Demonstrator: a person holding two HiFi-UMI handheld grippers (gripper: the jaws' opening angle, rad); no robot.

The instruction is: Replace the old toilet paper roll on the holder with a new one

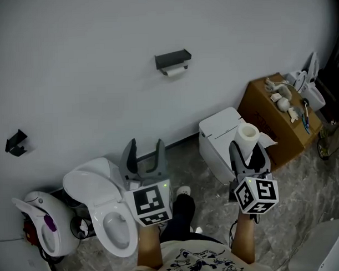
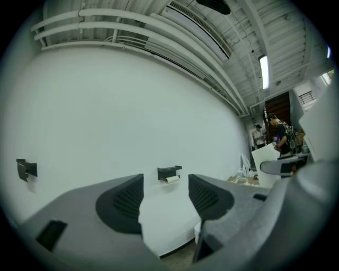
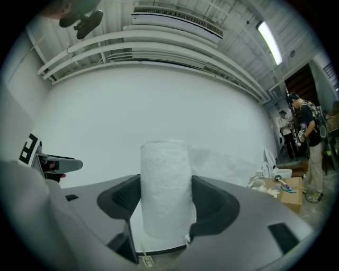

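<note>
Left tongs: I hold my left tongs (image 1: pixel 145 145) spread, with nothing between the jaws. In the left gripper view, the holder shows through the gap, far off on the wall.
Right tongs: my right tongs (image 1: pixel 248 153) pinch the new roll (image 1: pixel 248 134), one jaw pressed on each side of it.
New roll: it stands upright in the grip, full and white, with a loose sheet trailing to its right. It sits below and right of the holder, well apart from it.
Holder: I see the black holder (image 1: pixel 173 60) fixed on the white wall (image 1: pixel 90 79), well apart from both tongs.
Old roll: the old roll (image 1: pixel 175 71) sits just under the holder's top and looks thin.
Toilet: the toilet (image 1: pixel 102 209) is below and left of the holder, lid up, just beside my left tongs.
Box: a brown box (image 1: pixel 274 120) stands below and right of the holder, with small pale things on top.
Bracket: a small dark bracket (image 1: pixel 16 142) is on the wall, far left of the holder and lower.
People: in the gripper views I see people standing far right of the holder.
</note>
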